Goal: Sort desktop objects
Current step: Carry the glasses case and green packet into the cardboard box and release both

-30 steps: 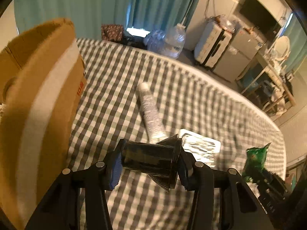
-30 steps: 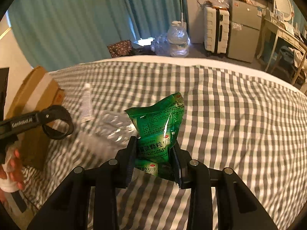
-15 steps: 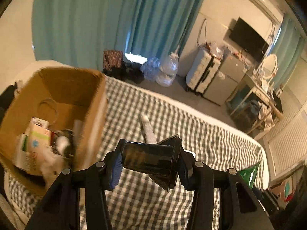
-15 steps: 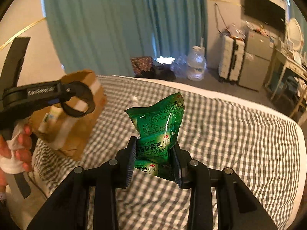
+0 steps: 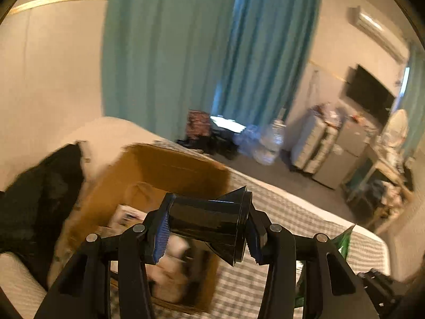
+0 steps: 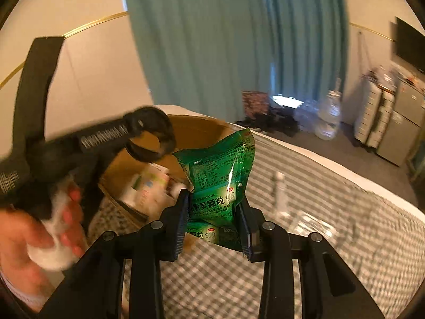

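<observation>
In the left wrist view the left gripper (image 5: 207, 230) clamped a black cylinder (image 5: 205, 223) above the open cardboard box (image 5: 170, 167), best released low inside; in the right wrist view the right gripper (image 6: 213, 220) pinched a green sachet (image 6: 223, 175) near the box's right rim, needing more leftward travel.

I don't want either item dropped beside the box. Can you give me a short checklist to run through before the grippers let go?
1. Left gripper clamped on the black cylinder: ok.
2. Right gripper clamped on the green packet: ok.
3. Cardboard box open at the top: ok; items already lie inside.
4. Cylinder over the box opening: ok in the left wrist view, though blurred.
5. Packet over the opening: cannot tell; it seems near the box's right rim.
6. The two grippers apart from each other: ok in the right wrist view.
</observation>
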`<state>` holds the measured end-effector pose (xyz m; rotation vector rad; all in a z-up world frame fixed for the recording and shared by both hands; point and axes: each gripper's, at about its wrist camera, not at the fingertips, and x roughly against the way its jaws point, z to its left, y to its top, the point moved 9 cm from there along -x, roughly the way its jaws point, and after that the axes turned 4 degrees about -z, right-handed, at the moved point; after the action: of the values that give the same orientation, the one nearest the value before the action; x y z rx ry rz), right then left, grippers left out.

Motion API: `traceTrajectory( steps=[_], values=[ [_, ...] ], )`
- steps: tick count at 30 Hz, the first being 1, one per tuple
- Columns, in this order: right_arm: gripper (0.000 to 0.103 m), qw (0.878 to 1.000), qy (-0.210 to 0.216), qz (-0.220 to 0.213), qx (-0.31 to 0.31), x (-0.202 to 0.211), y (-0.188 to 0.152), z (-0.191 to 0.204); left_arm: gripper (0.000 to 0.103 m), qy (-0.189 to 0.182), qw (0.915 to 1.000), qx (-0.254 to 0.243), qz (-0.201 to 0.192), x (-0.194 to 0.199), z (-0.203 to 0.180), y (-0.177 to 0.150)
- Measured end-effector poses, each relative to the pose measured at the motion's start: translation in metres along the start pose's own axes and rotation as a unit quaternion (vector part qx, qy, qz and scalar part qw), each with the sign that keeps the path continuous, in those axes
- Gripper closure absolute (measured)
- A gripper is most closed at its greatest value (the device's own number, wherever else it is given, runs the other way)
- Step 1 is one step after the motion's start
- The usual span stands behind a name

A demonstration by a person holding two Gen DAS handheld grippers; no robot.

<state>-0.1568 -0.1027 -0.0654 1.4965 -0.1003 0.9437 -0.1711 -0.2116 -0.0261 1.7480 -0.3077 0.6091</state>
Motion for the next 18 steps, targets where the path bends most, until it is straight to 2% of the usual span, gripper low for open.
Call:
traceTrajectory(
  steps=[2,6,9,12,13,14,15,16,17,18],
  values=[
    [0.070,1.000,0.015,0.004,0.004,-0.019,0.008,0.016,0.054,0.021,0.9998,-0.005,0.005,-0.010,0.016,0.000],
    [0.070,0.999,0.036,0.019,0.014,-0.060,0.015,0.044,0.054,0.040,0.9991,0.011,0.011,-0.025,0.048,-0.002],
    [0.069,0.998,0.038,0.036,0.019,-0.092,0.012,0.058,0.054,0.069,0.9974,0.011,0.021,-0.036,0.071,-0.007],
    [0.065,0.998,0.041,0.044,0.019,-0.112,0.008,0.067,0.054,0.095,0.9946,0.010,0.040,-0.051,0.090,-0.016],
    [0.055,0.998,0.044,0.045,0.014,-0.116,0.007,0.068,0.053,0.099,0.9940,0.013,0.044,-0.054,0.094,-0.019],
    [0.045,0.998,0.049,0.040,0.009,-0.117,0.007,0.068,0.049,0.110,0.9928,0.017,0.046,-0.058,0.101,-0.021],
    [0.022,0.998,0.049,0.030,0.007,-0.116,0.007,0.066,0.033,0.119,0.9916,0.017,0.046,-0.060,0.104,-0.022],
    [0.014,0.999,0.042,0.016,0.009,-0.113,0.008,0.062,0.021,0.132,0.9901,0.013,0.046,-0.060,0.106,-0.022],
    [0.014,0.999,0.032,-0.002,0.013,-0.108,0.008,0.057,0.007,0.148,0.9880,0.007,0.043,-0.060,0.108,-0.021],
    [0.014,1.000,0.021,-0.012,0.018,-0.104,0.008,0.051,0.007,0.154,0.9875,0.004,0.034,-0.058,0.108,-0.019]
  ],
)
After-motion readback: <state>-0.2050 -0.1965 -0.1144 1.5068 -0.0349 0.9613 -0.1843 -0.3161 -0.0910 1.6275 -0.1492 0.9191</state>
